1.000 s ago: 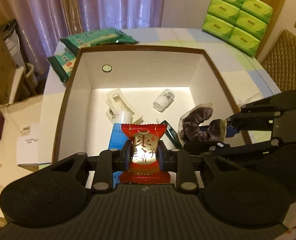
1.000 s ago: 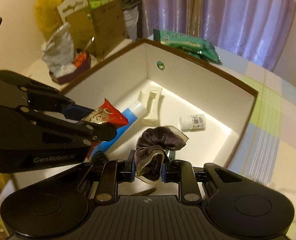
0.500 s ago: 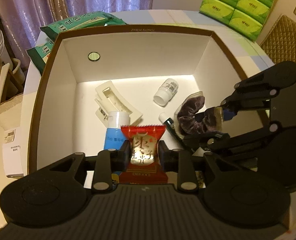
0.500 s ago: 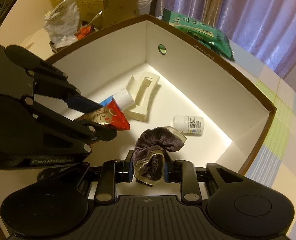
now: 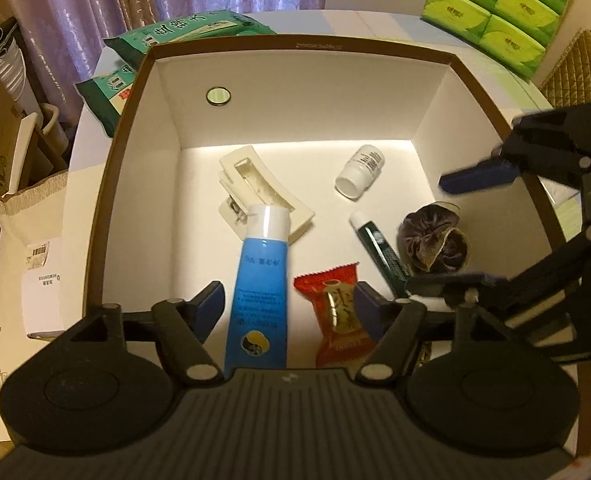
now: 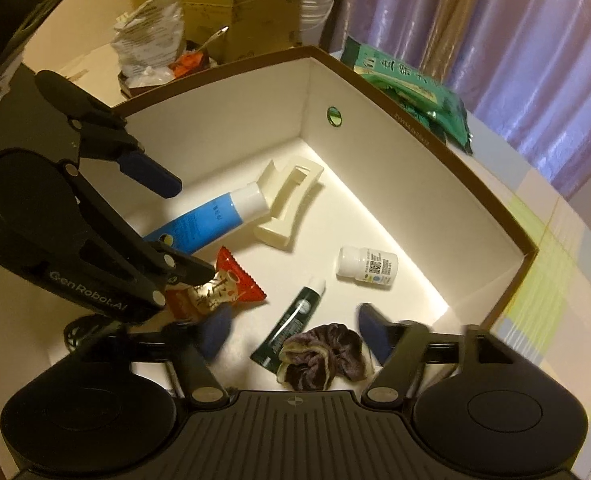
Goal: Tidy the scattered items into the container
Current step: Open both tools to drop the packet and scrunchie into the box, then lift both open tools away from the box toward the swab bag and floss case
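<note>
With both tools angled down into the box (image 5: 135, 128), left tongs (image 5: 287, 304) and right tongs (image 6: 291, 332) are spread wide, gripping nothing. Candy (image 5: 341, 314) lies on the box floor between the left fingers; scrunchie (image 6: 321, 356) between the right ones, touching the green tube (image 6: 291, 326). Blue tube (image 5: 261, 280), hair clip (image 5: 261, 196), bottle (image 5: 359, 172) nearby.

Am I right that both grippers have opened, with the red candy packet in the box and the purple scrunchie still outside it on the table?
Not quite: the purple velvet scrunchie lies inside the white box too, as the right wrist view shows. The rest holds.
</note>
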Demonstrator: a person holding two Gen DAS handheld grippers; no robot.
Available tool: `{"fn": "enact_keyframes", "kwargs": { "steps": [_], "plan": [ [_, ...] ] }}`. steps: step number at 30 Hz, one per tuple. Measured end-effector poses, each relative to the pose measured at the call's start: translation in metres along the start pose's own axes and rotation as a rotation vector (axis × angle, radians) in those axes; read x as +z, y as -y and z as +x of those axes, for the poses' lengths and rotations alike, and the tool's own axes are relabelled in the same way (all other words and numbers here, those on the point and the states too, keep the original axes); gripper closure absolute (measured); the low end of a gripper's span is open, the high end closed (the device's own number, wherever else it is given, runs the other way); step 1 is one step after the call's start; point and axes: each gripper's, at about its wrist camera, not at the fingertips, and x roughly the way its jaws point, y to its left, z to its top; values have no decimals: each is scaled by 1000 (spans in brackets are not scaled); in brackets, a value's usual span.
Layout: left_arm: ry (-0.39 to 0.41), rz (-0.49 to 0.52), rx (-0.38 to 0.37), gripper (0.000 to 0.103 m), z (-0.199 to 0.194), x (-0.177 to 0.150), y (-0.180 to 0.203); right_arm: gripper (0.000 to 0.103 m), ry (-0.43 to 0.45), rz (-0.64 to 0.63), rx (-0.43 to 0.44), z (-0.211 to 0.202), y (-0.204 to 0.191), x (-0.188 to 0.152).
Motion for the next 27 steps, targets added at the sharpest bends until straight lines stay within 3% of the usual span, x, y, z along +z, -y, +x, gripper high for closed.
{"fn": "enact_keyframes", "kwargs": {
  "steps": [8, 14, 18, 27],
  "plan": [
    [3, 28, 9, 18, -15, -4, 12, 9, 20, -24, -24, -20, -6, -13],
    [19, 26, 31, 10, -33, -7, 18, 2, 58, -29, -35, -38, -15, -20],
    [30, 22, 45, 5, -47, -13, 21, 2, 82, -16, -23, -50, -20, -25],
    [66, 6, 76, 5, -76, -25, 29, 2, 120, 5, -17, -73, -35, -40]
  ]
}}
